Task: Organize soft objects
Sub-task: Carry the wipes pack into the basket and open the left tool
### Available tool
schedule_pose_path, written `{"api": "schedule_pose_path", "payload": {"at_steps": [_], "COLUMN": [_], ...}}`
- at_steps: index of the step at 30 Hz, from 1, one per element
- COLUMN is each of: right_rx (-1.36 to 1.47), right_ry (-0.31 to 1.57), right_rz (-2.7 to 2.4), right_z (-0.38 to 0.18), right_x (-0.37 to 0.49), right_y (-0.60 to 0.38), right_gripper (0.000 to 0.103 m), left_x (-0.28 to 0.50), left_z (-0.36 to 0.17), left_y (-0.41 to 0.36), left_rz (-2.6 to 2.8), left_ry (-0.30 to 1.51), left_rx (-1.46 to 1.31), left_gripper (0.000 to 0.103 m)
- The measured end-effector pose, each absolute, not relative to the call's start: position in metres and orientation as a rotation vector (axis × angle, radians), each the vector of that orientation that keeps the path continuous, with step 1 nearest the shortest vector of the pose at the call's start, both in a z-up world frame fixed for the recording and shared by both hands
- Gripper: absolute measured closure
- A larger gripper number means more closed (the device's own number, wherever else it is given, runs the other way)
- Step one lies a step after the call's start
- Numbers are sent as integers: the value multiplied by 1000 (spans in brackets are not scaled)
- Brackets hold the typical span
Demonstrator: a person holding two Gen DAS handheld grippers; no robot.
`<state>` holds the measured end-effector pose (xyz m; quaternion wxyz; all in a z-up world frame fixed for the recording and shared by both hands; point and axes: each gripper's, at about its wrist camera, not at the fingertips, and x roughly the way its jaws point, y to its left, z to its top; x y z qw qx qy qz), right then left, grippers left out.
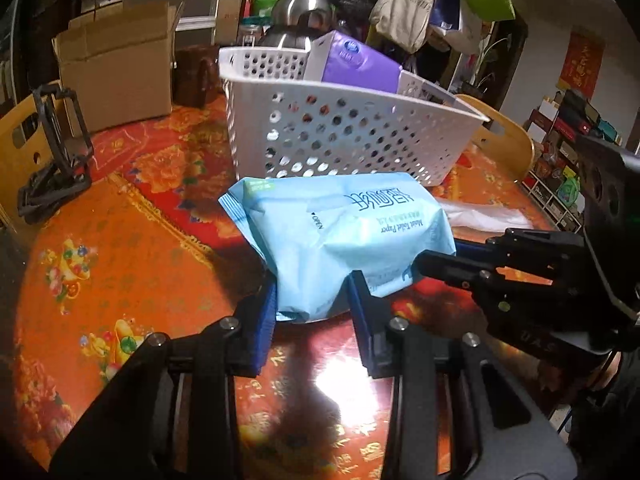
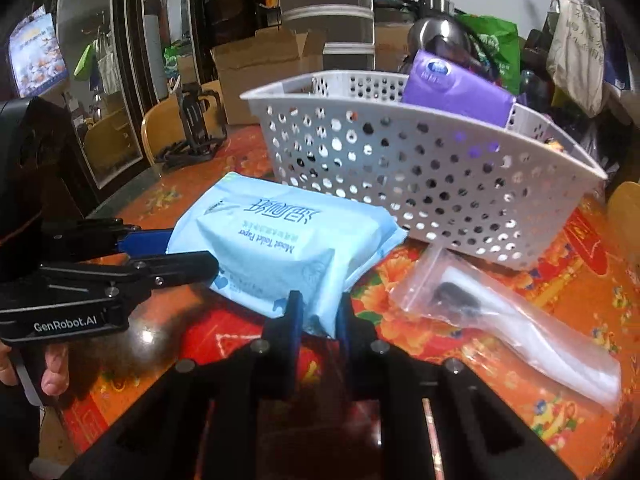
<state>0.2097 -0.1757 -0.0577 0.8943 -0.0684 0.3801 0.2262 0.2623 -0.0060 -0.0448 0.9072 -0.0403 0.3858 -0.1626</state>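
A light blue pack of moist toilet paper point(image 1: 344, 240) is held above the red patterned tablecloth, just in front of a white perforated basket point(image 1: 340, 136). My left gripper point(image 1: 314, 308) is shut on the pack's near edge. My right gripper point(image 2: 318, 316) is shut on another corner of the same pack point(image 2: 280, 248). Each gripper shows in the other's view, the right one point(image 1: 436, 258) and the left one point(image 2: 188, 248). A purple soft pack point(image 1: 356, 64) stands inside the basket point(image 2: 420, 168).
A clear zip bag with a white and black item point(image 2: 500, 320) lies on the cloth right of the pack. An open cardboard box point(image 1: 116, 76), a black stand point(image 1: 56, 152), a steel kettle point(image 1: 304, 12) and wooden chair backs point(image 1: 504, 140) surround the table.
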Motion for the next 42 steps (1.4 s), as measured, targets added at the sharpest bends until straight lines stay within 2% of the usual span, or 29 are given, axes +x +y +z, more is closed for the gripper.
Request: {"api": "schedule_pose_path", "payload": {"at_steps": [7, 17, 28, 33, 38, 40, 41, 42], "right_rx": [-133, -139, -140, -111, -103, -96, -100, -103], "right_ry": [736, 627, 576, 591, 622, 625, 626, 632], "right_rz": [467, 444, 394, 393, 380, 375, 372, 374], "right_z": [-36, 19, 91, 100, 84, 78, 75, 70], "right_x": [192, 176, 242, 288, 322, 332, 336, 340], "right_y": [-188, -205, -221, -228, -233, -235, -236, -236], "right_gripper": [88, 88, 89, 88, 88, 88, 84, 81], "left_x": [245, 239, 337, 384, 418, 429, 436, 444], "left_z": [-20, 44, 120, 121, 100, 90, 83, 75], "left_y": [-15, -34, -52, -56, -61, -61, -60, -61], "left_rz": [-346, -361, -363, -354, -339, -330, -310, -280], "left_ry": [740, 641, 618, 646, 669, 681, 694, 726], "left_rx": [-82, -43, -12, -19, -50, -69, -81, -86], "left_gripper": [71, 71, 71, 71, 71, 69, 63, 51]}}
